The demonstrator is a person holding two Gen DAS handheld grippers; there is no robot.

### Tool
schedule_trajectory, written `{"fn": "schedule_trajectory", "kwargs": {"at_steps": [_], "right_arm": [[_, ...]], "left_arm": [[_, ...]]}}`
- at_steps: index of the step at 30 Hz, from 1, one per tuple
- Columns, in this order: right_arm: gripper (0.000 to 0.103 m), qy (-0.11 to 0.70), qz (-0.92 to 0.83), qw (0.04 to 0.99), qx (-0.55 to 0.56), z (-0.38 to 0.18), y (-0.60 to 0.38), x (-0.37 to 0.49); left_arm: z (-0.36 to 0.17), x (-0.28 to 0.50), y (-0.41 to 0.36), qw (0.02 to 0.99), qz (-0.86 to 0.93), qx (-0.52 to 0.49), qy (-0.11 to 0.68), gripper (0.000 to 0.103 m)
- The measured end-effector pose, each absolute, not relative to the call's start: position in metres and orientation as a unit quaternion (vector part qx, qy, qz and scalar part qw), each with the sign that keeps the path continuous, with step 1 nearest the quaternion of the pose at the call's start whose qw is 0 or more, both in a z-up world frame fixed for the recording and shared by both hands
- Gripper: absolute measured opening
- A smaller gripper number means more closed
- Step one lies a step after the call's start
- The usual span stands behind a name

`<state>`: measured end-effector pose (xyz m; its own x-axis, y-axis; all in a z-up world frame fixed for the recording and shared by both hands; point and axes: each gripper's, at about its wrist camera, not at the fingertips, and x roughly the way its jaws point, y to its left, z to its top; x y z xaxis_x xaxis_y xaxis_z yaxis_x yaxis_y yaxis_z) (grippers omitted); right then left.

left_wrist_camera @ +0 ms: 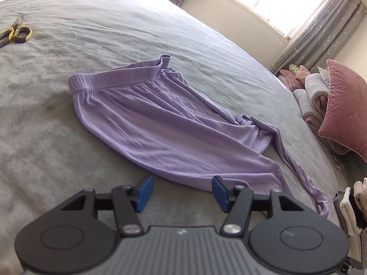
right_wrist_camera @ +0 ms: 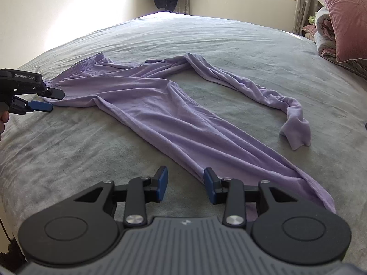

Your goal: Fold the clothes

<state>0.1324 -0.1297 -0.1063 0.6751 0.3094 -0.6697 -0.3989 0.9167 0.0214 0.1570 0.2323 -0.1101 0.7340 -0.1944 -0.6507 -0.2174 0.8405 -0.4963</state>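
Lilac trousers spread on the grey bed. Left tongs (parted, empty) sit just beside the waistband side; right tongs gape at one leg's hem edge.

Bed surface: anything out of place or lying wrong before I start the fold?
Yes. Yellow-handled scissors lie on the grey bedspread beyond the lilac trousers, a sharp stray on the folding area. One trouser leg is twisted and bunched, its cuff crumpled, splayed away from the flatter leg. Both grippers are open.
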Motion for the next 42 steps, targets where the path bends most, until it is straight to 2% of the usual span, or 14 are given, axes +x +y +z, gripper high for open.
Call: {"fn": "schedule_trajectory", "kwargs": {"at_steps": [5, 14, 19, 21, 25, 27, 32, 42], "right_arm": [[0.039, 0.339, 0.22, 0.909, -0.099, -0.108, -0.094, 0.142], [0.039, 0.298, 0.243, 0.908, -0.169, -0.109, -0.045, 0.157], [0.026, 0.283, 0.248, 0.907, -0.189, -0.109, -0.032, 0.164], [0.016, 0.286, 0.25, 0.906, -0.187, -0.108, -0.031, 0.167], [0.011, 0.296, 0.249, 0.902, -0.19, -0.111, -0.03, 0.173], [0.002, 0.297, 0.253, 0.902, -0.185, -0.109, -0.03, 0.172], [0.001, 0.296, 0.267, 0.902, -0.168, -0.101, -0.034, 0.163], [0.001, 0.286, 0.306, 0.886, -0.201, -0.096, -0.043, 0.119]], "left_arm": [[-0.115, 0.149, 0.252, 0.874, 0.015, -0.337, 0.35, 0.054], [-0.116, 0.145, 0.271, 0.871, 0.045, -0.363, 0.329, 0.054], [-0.117, 0.146, 0.283, 0.869, 0.059, -0.373, 0.32, 0.052], [-0.117, 0.146, 0.286, 0.871, 0.067, -0.372, 0.315, 0.052], [-0.116, 0.148, 0.293, 0.872, 0.087, -0.375, 0.302, 0.052], [-0.117, 0.15, 0.298, 0.871, 0.099, -0.38, 0.295, 0.052], [-0.119, 0.153, 0.308, 0.868, 0.12, -0.387, 0.286, 0.038], [-0.124, 0.154, 0.316, 0.867, 0.13, -0.391, 0.278, 0.033]]}}
